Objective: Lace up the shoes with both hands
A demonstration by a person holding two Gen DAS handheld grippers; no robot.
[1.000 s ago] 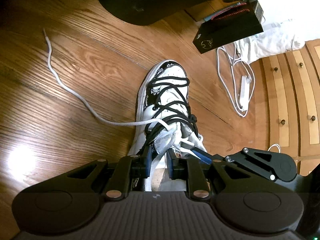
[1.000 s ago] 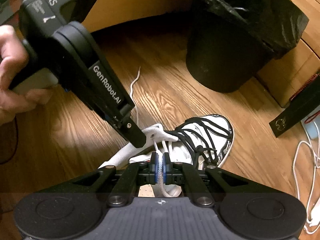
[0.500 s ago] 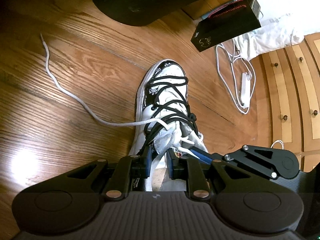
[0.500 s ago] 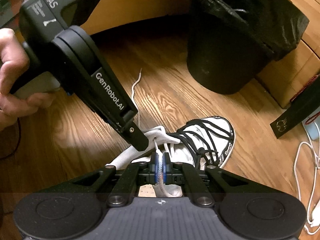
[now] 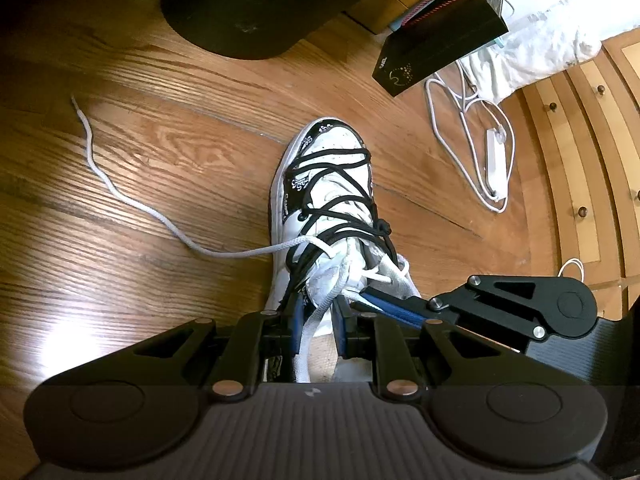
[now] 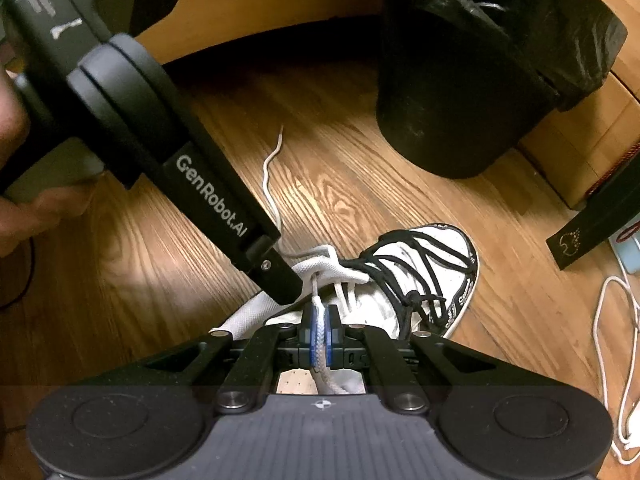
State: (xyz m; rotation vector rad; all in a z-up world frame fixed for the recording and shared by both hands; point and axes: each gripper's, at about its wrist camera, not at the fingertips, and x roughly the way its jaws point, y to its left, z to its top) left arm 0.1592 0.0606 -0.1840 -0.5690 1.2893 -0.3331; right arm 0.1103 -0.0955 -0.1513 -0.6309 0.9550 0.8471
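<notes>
The shoe (image 5: pixel 328 200) sits on the wooden floor (image 5: pixel 160 160), toe pointing away from both tools, its long axis running straight out ahead of them. The right tool (image 6: pixel 319 334) is clenched on one end of the white lace (image 6: pixel 319 328) just above the ankle opening. The left tool (image 5: pixel 316 320) has the lace's other strand between its pads, jaws narrowly apart; whether they pinch it I cannot tell. That strand trails off across the floor on the left tool's side, so the slack looks nearer the left hand.

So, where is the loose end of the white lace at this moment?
In the left wrist view, the white lace runs left from the shoe across the wooden floor, and its tip lies at the far left, apart from both grippers.
</notes>
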